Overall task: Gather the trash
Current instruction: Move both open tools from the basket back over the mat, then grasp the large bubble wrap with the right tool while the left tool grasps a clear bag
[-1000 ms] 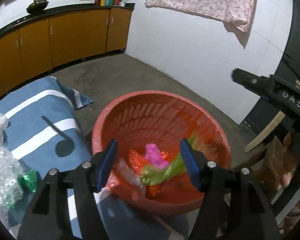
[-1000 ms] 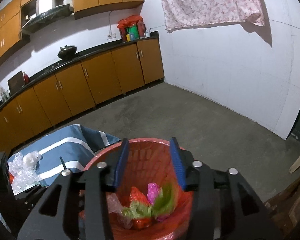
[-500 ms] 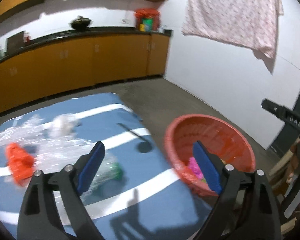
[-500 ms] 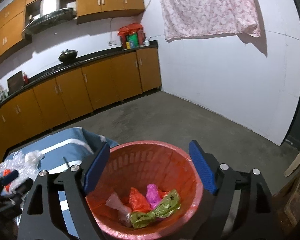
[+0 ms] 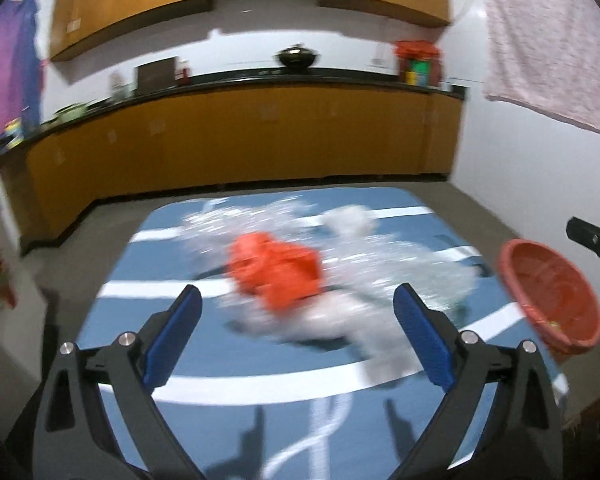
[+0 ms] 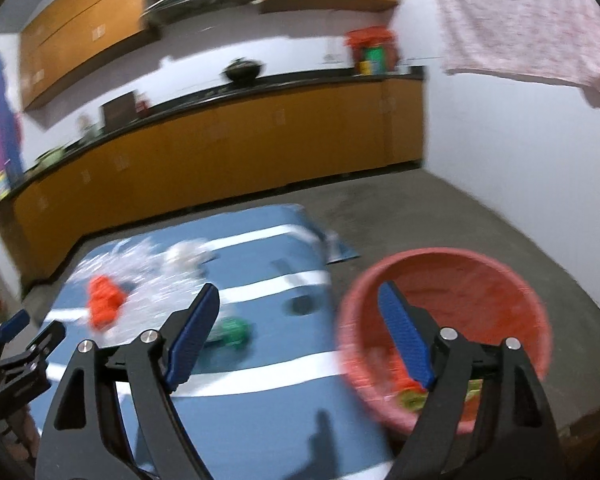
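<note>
Blue striped cloth (image 5: 228, 376) holds orange wrapper (image 5: 276, 276) just ahead of opening, empty left gripper (image 5: 298, 330); right gripper (image 6: 300, 330) closing, empty.

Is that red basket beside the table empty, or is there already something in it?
Not empty. The red basket holds a few crumpled pieces at its bottom, orange and green, blurred and partly hidden behind the right claw.

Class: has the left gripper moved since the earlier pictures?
Yes. The left gripper has swung from over the red basket, now at the right edge, to the orange bag on the blue cloth.
</note>
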The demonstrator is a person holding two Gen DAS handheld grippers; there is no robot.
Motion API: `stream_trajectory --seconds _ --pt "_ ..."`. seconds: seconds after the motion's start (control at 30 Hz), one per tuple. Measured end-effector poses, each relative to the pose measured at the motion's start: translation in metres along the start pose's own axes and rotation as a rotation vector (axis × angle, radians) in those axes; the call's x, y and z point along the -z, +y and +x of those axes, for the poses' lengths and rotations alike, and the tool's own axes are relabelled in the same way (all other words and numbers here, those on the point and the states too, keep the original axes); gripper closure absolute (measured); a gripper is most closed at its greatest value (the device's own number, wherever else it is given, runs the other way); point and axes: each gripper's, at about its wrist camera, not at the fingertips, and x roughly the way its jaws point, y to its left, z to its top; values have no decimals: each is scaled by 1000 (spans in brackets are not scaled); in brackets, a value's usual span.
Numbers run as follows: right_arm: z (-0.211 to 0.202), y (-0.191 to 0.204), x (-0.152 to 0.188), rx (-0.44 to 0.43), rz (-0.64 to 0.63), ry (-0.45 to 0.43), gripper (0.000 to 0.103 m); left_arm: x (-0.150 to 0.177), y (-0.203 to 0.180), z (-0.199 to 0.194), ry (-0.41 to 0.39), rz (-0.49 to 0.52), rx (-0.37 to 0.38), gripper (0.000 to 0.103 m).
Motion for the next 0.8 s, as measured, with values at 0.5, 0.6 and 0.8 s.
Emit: stream_trajectory --seconds 0.5,0.6,0.8 --pt "62 105 28 -86 -159 178 32 23 98 -16 33 -158 -114 8" --pt "69 105 34 -72 -170 212 41 26 101 -14 43 -165 -108 8" --pt "73 109 38 -71 -195 237 91 32 99 -10 61 -179 -88 8"
